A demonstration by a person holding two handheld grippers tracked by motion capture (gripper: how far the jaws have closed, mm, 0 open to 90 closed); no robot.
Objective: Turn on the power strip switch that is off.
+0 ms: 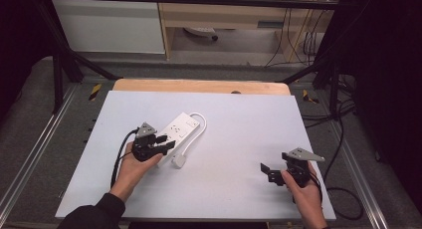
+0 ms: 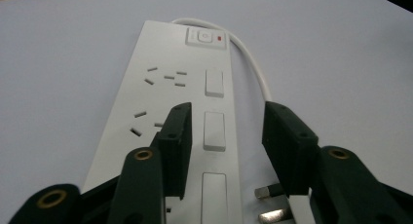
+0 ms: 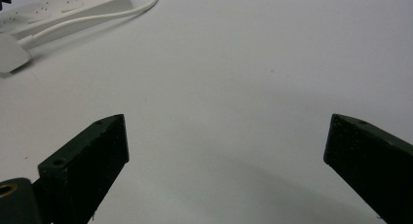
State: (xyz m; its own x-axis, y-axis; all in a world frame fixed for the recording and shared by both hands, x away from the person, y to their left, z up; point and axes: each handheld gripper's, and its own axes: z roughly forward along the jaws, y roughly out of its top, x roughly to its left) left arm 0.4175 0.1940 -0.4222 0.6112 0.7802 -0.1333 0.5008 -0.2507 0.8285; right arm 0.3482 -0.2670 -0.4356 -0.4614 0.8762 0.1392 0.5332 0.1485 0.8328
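Fingers (image 2: 178, 136) of both grippers gape, left gripper (image 2: 226, 141) over the power strip (image 2: 195, 102).

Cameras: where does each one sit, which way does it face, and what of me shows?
High view: above your side, facing forward and down; both forearms, left gripper, right gripper.
Left gripper view: looks along open jaws over the power strip.
Right gripper view: open jaws over bare table.
Shared: the strip and its plug.
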